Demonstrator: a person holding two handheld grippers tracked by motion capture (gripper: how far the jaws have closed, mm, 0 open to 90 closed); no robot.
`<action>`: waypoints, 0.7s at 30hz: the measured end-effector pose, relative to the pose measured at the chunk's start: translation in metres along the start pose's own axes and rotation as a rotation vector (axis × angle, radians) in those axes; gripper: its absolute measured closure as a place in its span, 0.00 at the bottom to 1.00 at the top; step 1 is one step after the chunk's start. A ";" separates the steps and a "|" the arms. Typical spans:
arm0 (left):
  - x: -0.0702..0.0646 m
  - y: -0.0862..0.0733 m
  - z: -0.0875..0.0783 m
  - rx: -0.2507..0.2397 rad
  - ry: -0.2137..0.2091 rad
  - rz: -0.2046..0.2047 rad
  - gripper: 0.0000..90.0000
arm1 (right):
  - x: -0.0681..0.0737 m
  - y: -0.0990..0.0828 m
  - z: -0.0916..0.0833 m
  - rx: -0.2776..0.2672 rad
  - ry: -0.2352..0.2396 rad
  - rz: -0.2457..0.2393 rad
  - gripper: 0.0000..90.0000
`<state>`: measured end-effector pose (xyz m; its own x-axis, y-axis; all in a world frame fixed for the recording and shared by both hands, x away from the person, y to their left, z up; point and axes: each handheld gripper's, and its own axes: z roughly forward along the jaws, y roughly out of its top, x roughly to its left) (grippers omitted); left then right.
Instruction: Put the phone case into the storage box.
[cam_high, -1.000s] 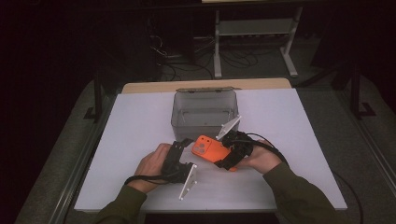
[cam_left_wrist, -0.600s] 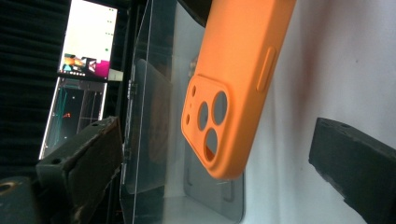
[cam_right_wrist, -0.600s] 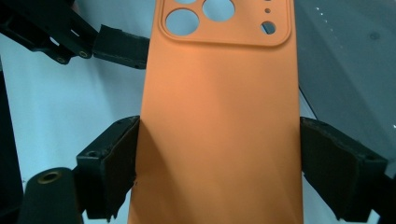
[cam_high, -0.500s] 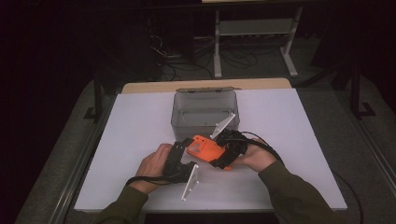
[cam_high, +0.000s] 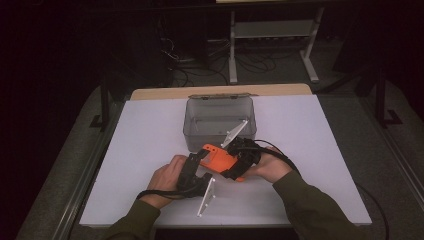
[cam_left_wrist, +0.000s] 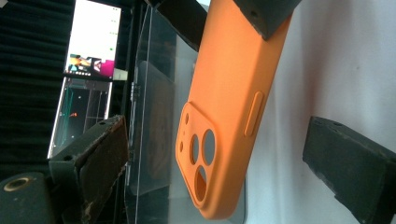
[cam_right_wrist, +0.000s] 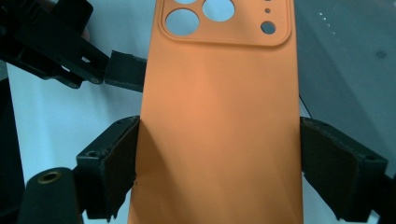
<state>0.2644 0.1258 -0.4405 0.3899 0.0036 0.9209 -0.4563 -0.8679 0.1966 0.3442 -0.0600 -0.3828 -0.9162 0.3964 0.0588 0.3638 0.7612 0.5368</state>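
Two tongs meet: my right tongs (cam_right_wrist: 219, 163) clamp the orange phone case (cam_right_wrist: 219, 116) (camera cutouts forward), my left tongs (cam_left_wrist: 224, 163) gape around it.

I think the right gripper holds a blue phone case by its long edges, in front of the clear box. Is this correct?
Not quite: the phone case is orange, not blue, as the right gripper view shows. The rest holds: the right gripper clamps it by its long edges, in front of the clear box.
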 end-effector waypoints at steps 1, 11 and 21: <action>0.000 0.000 0.000 0.002 0.002 -0.001 0.07 | 0.000 0.001 0.000 0.002 0.000 0.001 0.17; -0.003 0.001 0.001 0.010 0.023 0.021 0.14 | 0.000 0.002 0.002 0.001 0.003 0.003 0.17; -0.007 0.003 0.003 -0.004 0.038 0.064 0.21 | 0.001 0.005 0.003 0.003 0.006 0.013 0.17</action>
<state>0.2632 0.1217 -0.4474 0.3289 -0.0326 0.9438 -0.4821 -0.8652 0.1382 0.3459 -0.0546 -0.3828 -0.9123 0.4033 0.0703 0.3760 0.7575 0.5336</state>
